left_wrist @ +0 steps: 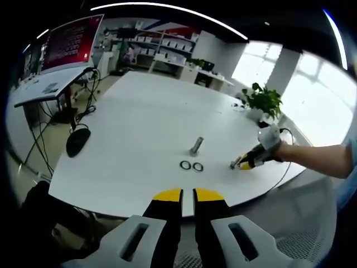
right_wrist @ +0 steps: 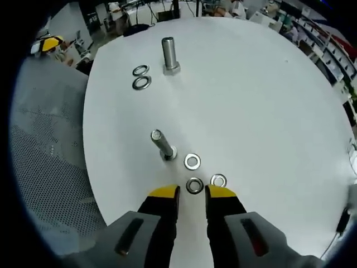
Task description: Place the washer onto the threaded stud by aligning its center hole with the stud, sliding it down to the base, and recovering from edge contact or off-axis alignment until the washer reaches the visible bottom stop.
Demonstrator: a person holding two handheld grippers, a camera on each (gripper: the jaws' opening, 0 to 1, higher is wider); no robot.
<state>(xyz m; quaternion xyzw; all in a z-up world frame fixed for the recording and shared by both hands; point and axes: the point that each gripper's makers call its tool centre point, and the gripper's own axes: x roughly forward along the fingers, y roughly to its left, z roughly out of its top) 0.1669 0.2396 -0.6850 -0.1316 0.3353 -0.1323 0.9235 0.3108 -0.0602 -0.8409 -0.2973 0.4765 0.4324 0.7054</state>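
Observation:
In the right gripper view a short threaded stud stands on its hex base on the white table. Three washers lie beside it: one next to the base, one just ahead of my right gripper, one to the right. The right gripper's jaws stand open, nothing between them. A taller stud with two washers stands farther off; the left gripper view shows that stud and washers mid-table. My left gripper hovers off the table's edge, shut and empty.
The right gripper, held by a person's hand and arm, rests low over the table's right side. A potted plant stands at the table's far right. A black mouse-like object and cables lie at the left edge. Desks, a screen and shelves stand behind.

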